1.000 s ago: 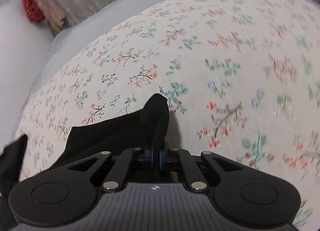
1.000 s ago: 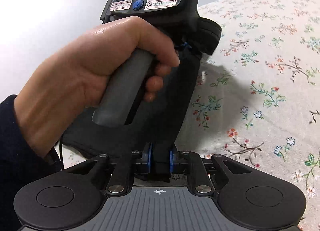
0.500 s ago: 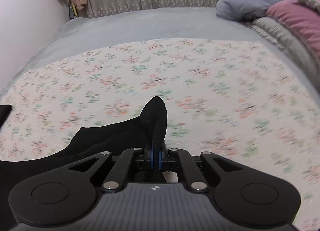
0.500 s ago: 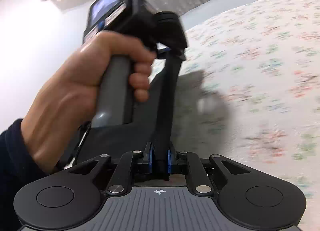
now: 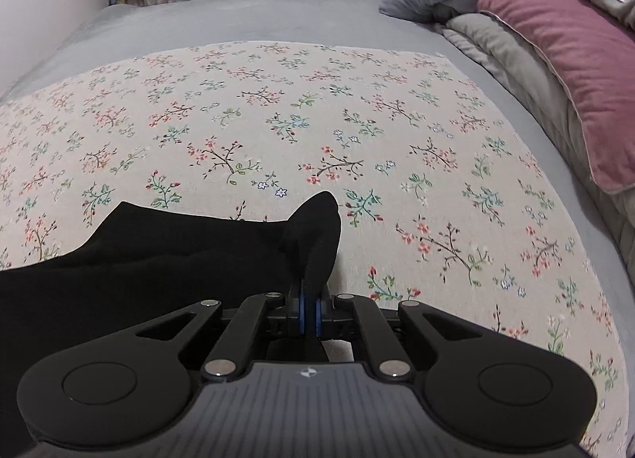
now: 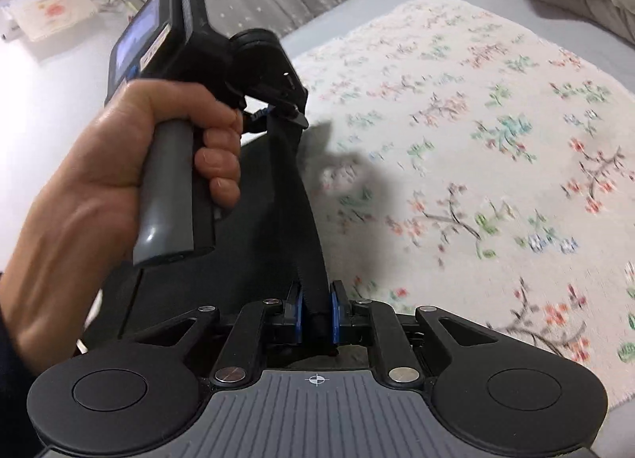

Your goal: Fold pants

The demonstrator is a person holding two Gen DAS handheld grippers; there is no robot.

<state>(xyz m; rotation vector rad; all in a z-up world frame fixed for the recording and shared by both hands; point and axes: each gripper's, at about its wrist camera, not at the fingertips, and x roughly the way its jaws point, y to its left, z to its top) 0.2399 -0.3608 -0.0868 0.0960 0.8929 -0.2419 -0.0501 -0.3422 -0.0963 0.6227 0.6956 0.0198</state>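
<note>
My left gripper (image 5: 308,305) is clamped on a bunched corner of the black pants (image 5: 158,259), and my right gripper (image 6: 316,311) pinches a thicker band of the same cloth, probably the waistband, though blur leaves that unsure. The pants hang between them, trailing toward my left hand (image 6: 119,180), above the near edge of the floral cloth (image 5: 357,120). To fold well, I should keep both grips firm, the edge taut and level, and lay it flat on that cloth.
</note>
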